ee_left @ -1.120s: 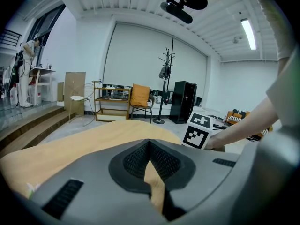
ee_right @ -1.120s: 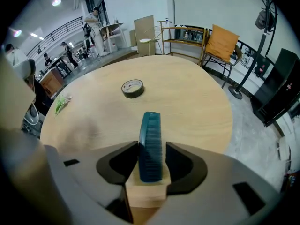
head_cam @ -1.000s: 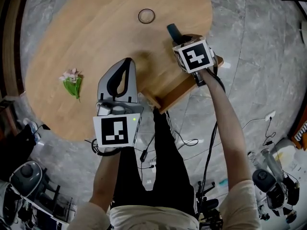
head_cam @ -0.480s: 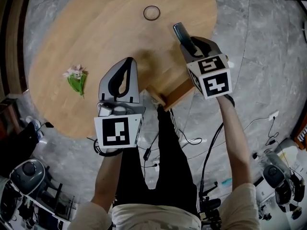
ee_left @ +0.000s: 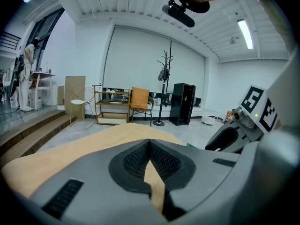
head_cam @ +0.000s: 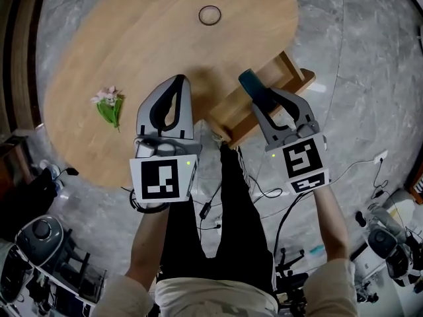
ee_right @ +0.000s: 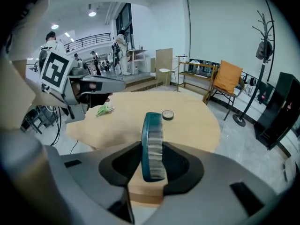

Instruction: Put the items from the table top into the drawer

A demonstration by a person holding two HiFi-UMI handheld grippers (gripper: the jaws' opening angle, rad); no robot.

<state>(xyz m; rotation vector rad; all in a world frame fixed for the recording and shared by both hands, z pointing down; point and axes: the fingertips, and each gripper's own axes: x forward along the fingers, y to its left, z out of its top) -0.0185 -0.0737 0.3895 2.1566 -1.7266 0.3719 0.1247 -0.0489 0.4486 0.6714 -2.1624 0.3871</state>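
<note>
Comb [ee_right: 152, 135] sits clamped in right gripper [head_cam: 259, 101], angled downward over drawer [head_cam: 294, 68].

teal comb [ee_right: 153, 139] — upright in hand-held gripper [ee_right: 153, 162]

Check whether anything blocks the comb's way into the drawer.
Nothing visible does: the right gripper holds the comb above the pulled-out drawer, and nothing shows between them.

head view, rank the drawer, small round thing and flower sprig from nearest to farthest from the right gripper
From the right gripper, which grips the comb:
1. Drawer, open, just beneath it at the table edge.
2. Small round thing, on the table's far side.
3. Flower sprig, on the table's left.
</note>
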